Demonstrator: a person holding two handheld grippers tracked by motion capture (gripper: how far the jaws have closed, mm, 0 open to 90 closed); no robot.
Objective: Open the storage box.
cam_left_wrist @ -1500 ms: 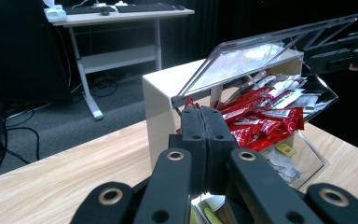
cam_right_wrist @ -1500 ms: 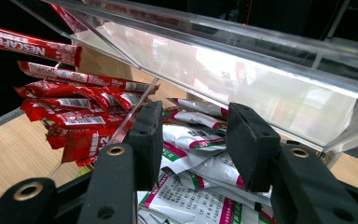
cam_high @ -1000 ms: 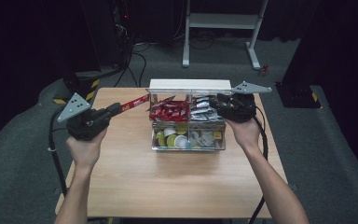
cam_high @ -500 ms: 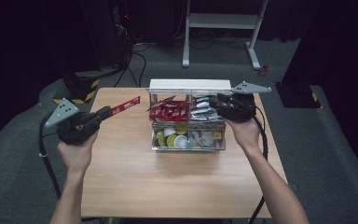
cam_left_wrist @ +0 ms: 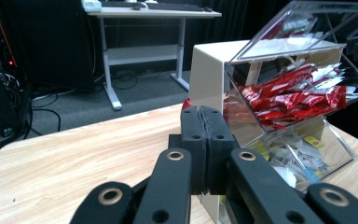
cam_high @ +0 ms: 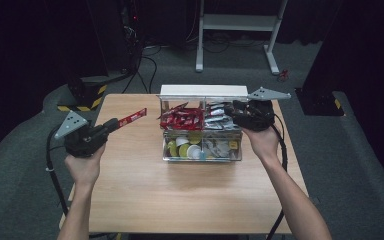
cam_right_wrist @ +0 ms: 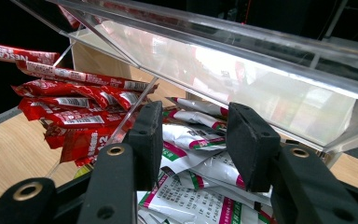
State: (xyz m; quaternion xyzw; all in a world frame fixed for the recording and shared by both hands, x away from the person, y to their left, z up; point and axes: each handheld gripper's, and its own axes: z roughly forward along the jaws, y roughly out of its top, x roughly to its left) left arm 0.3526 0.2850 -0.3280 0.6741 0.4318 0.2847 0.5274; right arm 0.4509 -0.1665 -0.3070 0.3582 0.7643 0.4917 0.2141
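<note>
A clear plastic organiser box [cam_high: 201, 91] with a white back stands at the table's far middle. Its upper left bin holds red sachet sticks [cam_high: 181, 119] [cam_right_wrist: 70, 116], its upper right bin white sachets [cam_high: 215, 120] [cam_right_wrist: 191, 140]. My left gripper [cam_high: 111, 123] [cam_left_wrist: 204, 112] hovers over the table left of the box, shut on one red sachet stick [cam_high: 133, 116] [cam_left_wrist: 186, 103] that juts toward the box. My right gripper [cam_high: 231, 112] [cam_right_wrist: 195, 116] reaches into the upper right bin under the raised clear lid [cam_right_wrist: 223, 56]. Its jaws stand apart above the white sachets, pressing on nothing.
The lower bins hold small round pods [cam_high: 185, 149] and flat packets [cam_high: 222, 147]. The wooden table [cam_high: 180, 195] has bare room in front of and left of the box. A white desk frame [cam_high: 240, 30] and cables lie on the dark floor beyond.
My left gripper has drawn left and a little down, away from the box, with the red sachet stick in it. The right gripper has stayed put.
</note>
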